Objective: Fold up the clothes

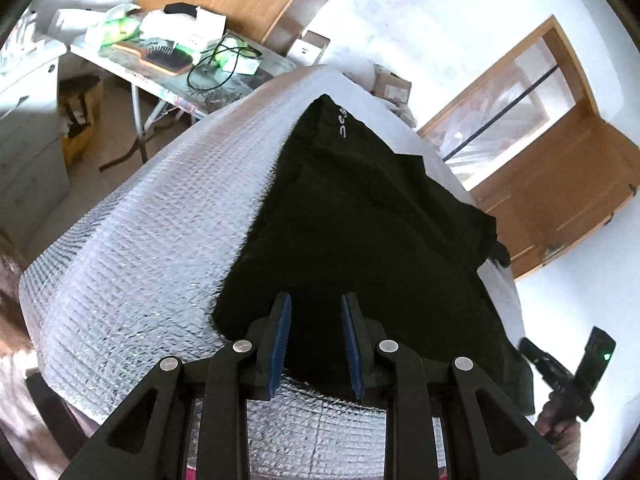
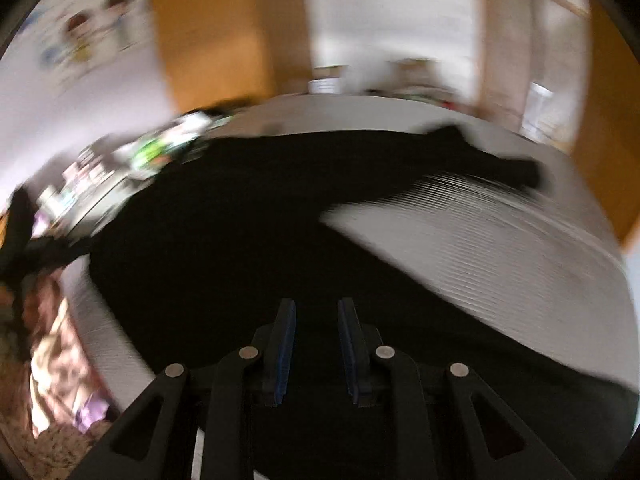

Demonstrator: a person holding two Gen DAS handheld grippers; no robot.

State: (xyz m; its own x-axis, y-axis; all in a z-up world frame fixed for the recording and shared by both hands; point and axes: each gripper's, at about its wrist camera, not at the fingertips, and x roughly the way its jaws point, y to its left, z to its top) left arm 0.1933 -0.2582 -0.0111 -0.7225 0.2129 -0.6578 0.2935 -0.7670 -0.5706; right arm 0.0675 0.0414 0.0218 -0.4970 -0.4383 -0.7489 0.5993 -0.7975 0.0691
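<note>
Blue-padded left tongs (image 1: 316, 344) fill the foreground of the left wrist view, their jaws parted partway with nothing between them, hovering over the near edge of a black garment (image 1: 360, 220). That garment lies spread on a bench (image 1: 140, 240) covered in silvery quilted sheeting, reaching from the near edge to the far one, where a small line of white lettering shows on the cloth. One flap on the right appears to lie doubled over the rest, so a first fold may be made, though the dark cloth hides its layers; it is by no means a compact bundle, and most of the folding seems left to do. At the lower right of the same view a hand (image 1: 560, 428) holds the other device at the bench's edge. From the right wrist view, heavily blurred, the right tongs (image 2: 316, 348) also stand partly apart and empty above the black garment (image 2: 240, 240), which spreads wide with a sleeve or leg (image 2: 500, 164) stretched toward the far right. A cluttered side table (image 1: 180, 60) with a hairbrush (image 1: 164, 58) stands beyond.
</note>
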